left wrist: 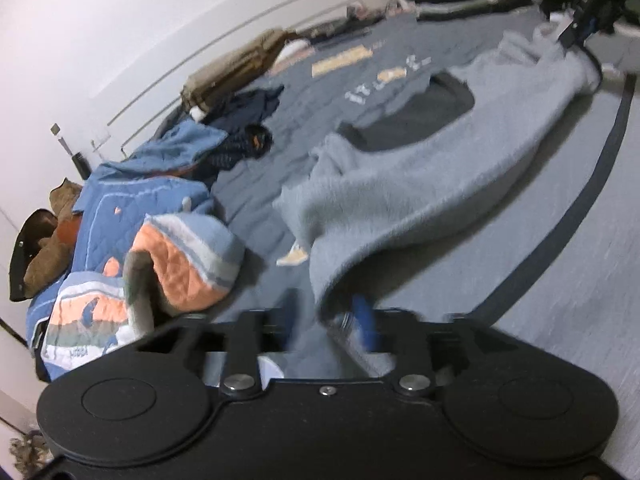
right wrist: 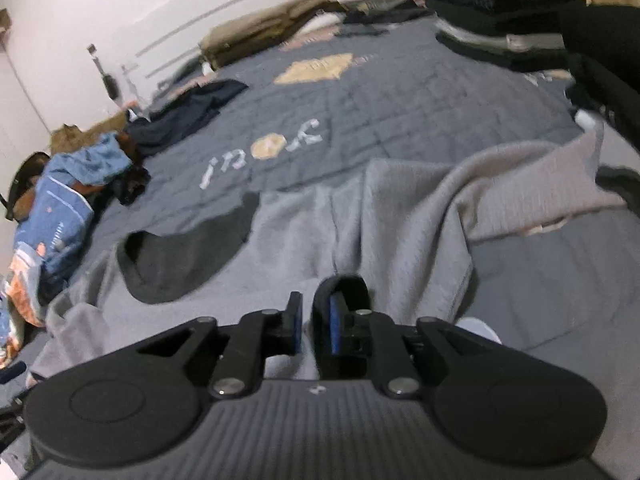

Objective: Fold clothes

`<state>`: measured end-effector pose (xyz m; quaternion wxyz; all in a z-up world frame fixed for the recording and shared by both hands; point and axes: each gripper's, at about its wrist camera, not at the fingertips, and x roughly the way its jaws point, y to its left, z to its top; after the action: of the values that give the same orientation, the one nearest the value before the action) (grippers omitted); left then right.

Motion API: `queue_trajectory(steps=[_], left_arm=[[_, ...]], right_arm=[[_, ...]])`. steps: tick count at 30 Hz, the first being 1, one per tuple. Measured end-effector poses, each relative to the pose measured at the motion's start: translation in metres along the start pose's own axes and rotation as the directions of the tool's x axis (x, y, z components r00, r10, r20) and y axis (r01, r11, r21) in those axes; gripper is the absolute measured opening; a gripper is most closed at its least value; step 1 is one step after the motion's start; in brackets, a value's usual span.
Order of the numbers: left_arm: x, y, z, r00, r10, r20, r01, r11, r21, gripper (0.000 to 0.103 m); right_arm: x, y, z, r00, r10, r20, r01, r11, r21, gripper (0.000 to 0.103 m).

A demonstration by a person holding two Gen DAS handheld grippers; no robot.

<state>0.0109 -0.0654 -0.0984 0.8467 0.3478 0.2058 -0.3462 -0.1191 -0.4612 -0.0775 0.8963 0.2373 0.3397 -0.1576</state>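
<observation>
Surface: a bed (right wrist: pixel 400 92) under a grey-blue quilt with tan patches, set against a white wall (left wrist: pixel 120 40). At the far edge lies an olive bundle (right wrist: pixel 264 24); one stack of dark folded clothes (right wrist: pixel 492 8) stands at the right corner. One heap of blue-and-orange quilted items (left wrist: pixel 160 232) and one dark garment (right wrist: pixel 192 112) lie left. The grey fleece (right wrist: pixel 360 216), one piece, spreads across the near bed. Left tongs (left wrist: pixel 332 320) grip its edge; right tongs (right wrist: pixel 306 320), nearly closed, pinch its cloth.
</observation>
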Motion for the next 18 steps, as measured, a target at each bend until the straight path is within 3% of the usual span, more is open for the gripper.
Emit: queue_trajectory(steps=[2,5,8,18], left_arm=[[-0.002,-0.002,0.002,1.000,0.000,0.021,-0.001,1.000,0.006,0.052],[-0.006,-0.004,0.005,0.998,0.001,0.056,0.000,1.000,-0.002,0.052],[-0.009,-0.007,0.007,0.996,-0.007,0.090,0.009,1.000,-0.015,0.060],[-0.003,-0.032,0.019,0.990,-0.080,0.118,0.080,0.997,0.007,0.061]], right_arm=[[-0.005,0.003,0.002,1.000,0.012,0.010,-0.012,1.000,-0.013,0.039],[-0.012,0.008,0.006,0.999,0.030,0.025,-0.029,0.999,-0.033,0.047],[-0.020,0.012,0.010,0.998,0.048,0.039,-0.046,0.998,-0.054,0.048],[-0.011,-0.012,-0.009,0.998,0.000,-0.063,-0.004,0.998,-0.064,0.048]])
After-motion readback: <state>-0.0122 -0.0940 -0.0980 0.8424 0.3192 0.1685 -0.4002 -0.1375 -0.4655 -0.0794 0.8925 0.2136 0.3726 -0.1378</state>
